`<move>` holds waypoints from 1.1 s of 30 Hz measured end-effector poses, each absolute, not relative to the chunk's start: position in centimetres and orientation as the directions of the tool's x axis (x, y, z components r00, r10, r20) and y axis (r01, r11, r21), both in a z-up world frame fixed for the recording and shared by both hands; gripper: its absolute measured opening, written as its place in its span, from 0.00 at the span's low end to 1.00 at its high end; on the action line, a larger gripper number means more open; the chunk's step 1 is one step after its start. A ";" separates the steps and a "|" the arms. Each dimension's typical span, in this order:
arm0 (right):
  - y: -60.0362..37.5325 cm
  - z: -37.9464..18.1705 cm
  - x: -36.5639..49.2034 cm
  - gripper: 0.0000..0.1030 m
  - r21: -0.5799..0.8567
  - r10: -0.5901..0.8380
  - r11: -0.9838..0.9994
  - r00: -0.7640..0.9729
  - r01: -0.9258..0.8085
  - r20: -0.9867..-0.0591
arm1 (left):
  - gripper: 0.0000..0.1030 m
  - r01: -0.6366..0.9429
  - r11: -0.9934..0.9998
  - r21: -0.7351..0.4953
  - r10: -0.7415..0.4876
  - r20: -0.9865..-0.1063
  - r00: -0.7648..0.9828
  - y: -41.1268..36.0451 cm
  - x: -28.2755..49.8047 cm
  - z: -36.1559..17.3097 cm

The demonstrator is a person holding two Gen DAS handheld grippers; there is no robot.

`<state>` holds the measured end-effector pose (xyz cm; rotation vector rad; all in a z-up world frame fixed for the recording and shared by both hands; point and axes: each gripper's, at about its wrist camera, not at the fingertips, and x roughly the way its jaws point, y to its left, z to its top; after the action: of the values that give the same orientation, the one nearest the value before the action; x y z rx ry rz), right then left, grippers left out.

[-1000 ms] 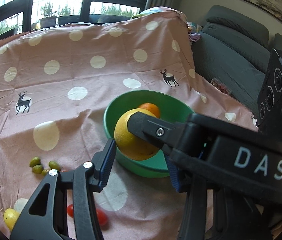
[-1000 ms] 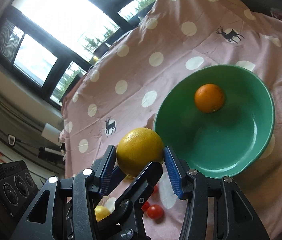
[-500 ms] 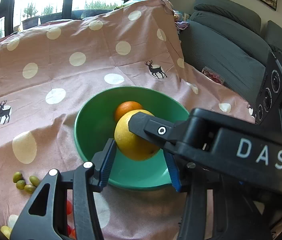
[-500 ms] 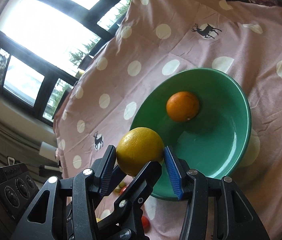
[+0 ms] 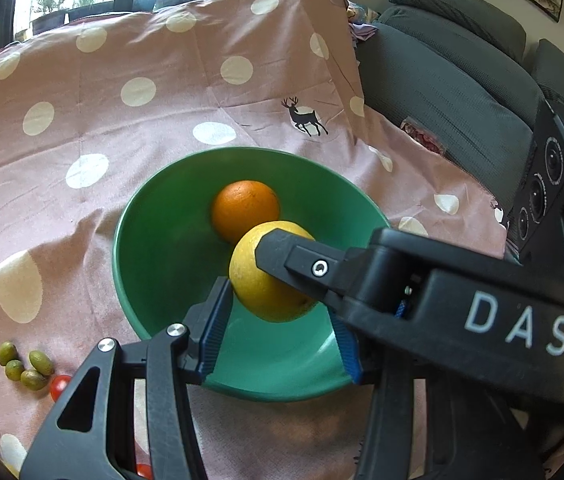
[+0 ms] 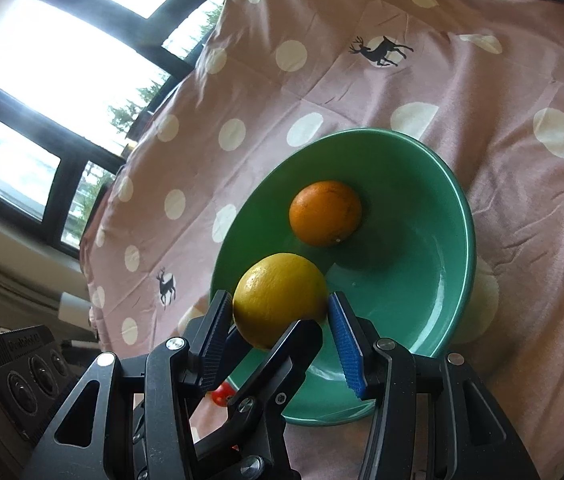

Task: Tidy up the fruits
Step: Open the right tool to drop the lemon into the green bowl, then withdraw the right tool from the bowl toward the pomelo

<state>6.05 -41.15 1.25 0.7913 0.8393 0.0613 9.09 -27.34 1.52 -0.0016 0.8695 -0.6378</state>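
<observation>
White "DAS" lettering on right gripper [image 5: 282, 280], both it and left gripper [image 6: 278, 344] clamped around round yellow citrus fruit [image 6: 280, 300] above green bowl [image 6: 457, 208], small orange [image 6: 325, 213] inside bowl.

Each black plastic claw [image 6: 278, 320] has silver screws, ribbed blue pads [image 6: 345, 348] and white "DAS" lettering [image 5: 517, 328].
</observation>
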 end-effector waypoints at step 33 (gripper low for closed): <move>-40.6 3.1 4.2 0.52 0.599 0.246 0.746 0.716 0.290 -0.654 | 0.54 0.413 0.873 -0.258 -0.465 -0.692 0.552 -22.5 6.5 3.2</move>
<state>4.23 -40.60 3.07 0.7483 0.7924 -0.0272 6.48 -22.49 3.23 -0.0676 0.8381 -0.5200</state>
